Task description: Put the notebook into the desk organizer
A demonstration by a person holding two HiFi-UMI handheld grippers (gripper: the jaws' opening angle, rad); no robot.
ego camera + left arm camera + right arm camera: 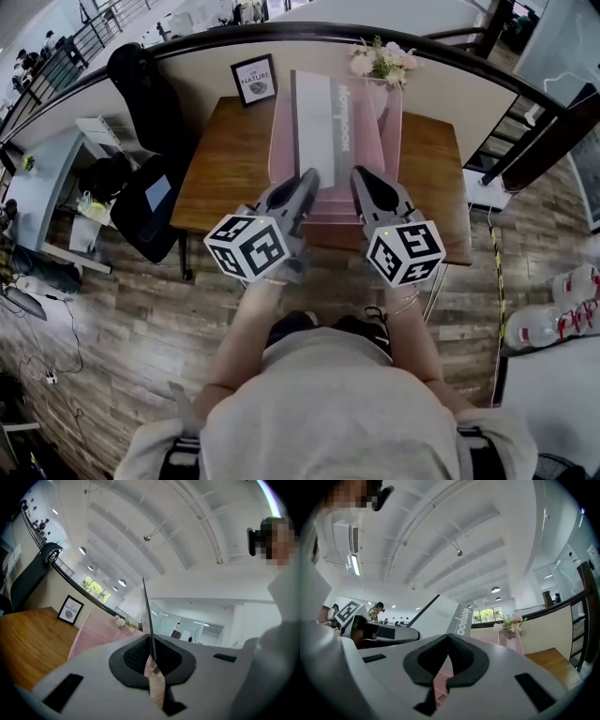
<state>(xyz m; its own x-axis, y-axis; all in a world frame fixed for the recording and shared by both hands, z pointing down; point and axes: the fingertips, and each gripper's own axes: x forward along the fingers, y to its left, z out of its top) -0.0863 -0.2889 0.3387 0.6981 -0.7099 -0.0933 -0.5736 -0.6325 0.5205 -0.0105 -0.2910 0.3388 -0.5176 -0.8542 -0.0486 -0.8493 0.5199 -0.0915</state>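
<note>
- At twelve o'clock from the person, the wooden tabletop carries the pink mesh desk organizer.
- Over the organizer's slots hangs the notebook, not yet inside; I judge this the carry-over step.
- Left tool, at the notebook's seven o'clock, is clamped on its thin edge.
- Right tool, at five o'clock, is closed beside the spine edge, with nothing visibly pinched.
- Next: line the notebook up with a slot, lower it, then let go.

The framed sign reads "OF NATURE"; the notebook carries grey lettering, not clearly legible
</note>
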